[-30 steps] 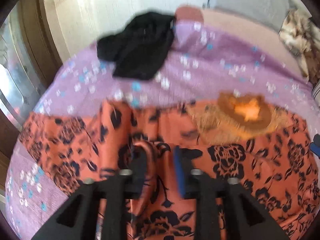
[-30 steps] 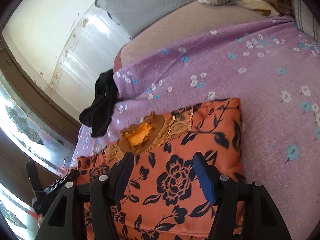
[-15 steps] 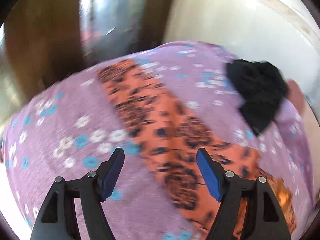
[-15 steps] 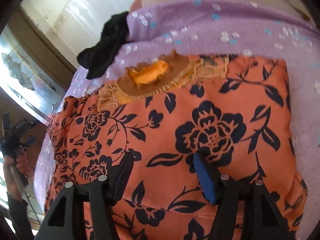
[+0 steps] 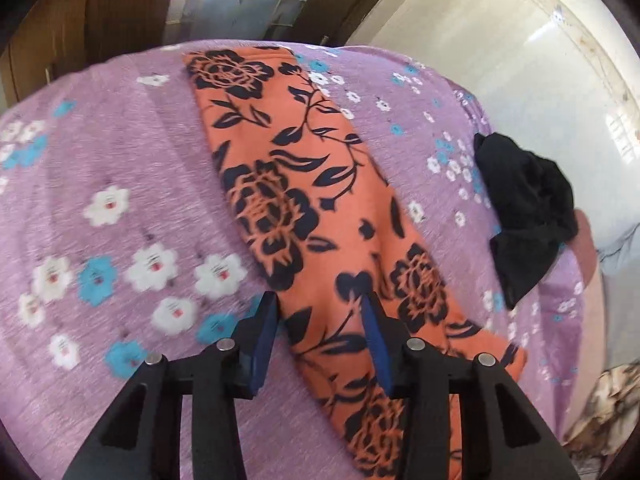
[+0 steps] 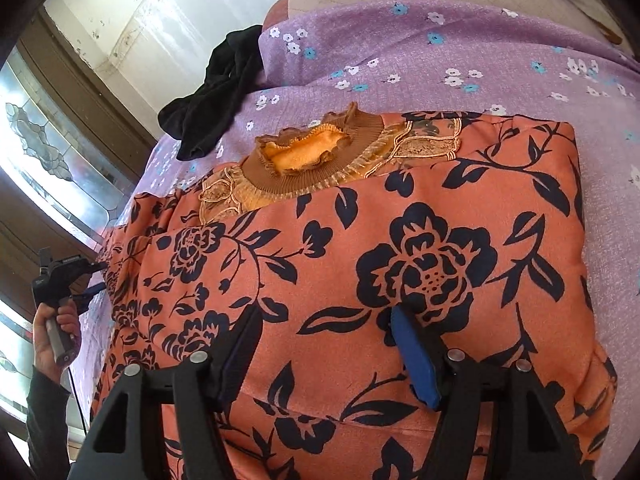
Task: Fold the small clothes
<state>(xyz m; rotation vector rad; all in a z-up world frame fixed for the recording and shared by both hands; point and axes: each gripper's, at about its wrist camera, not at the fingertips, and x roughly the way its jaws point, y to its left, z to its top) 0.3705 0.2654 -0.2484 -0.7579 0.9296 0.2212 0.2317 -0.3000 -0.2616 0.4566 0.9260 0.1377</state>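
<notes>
Looking along our left gripper (image 5: 318, 326), we see only one long sleeve of the orange garment printed with black roses and leaves (image 5: 288, 184); the body is cut off at the lower edge, and motion blur softens the print nearest the blue-padded fingers. The jaws stand spread, straddling the sleeve's near end, pinching nothing. Whether the pads touch the cloth, we cannot tell.

From our right wrist the garment (image 6: 400, 248) lies flat on the lilac bedsheet scattered with white and blue flowers (image 6: 460, 60), its far side folded into a straight soft edge. A ribbed brown collar with a frilled orange lining (image 6: 308, 156) sits at the top, flanked by gold lace panels. Our right gripper (image 6: 326, 344) is also spread wide, tips low over the plush, suede-like fabric; its lower hem is hidden behind the black arms.

A crumpled black cloth (image 5: 524, 216) lies apart near the sheet's edge, beside the pale wall (image 5: 520, 48). At the left margin of the right view, our left hand (image 6: 52, 332) grips the other tool's handle, partly cropped.
</notes>
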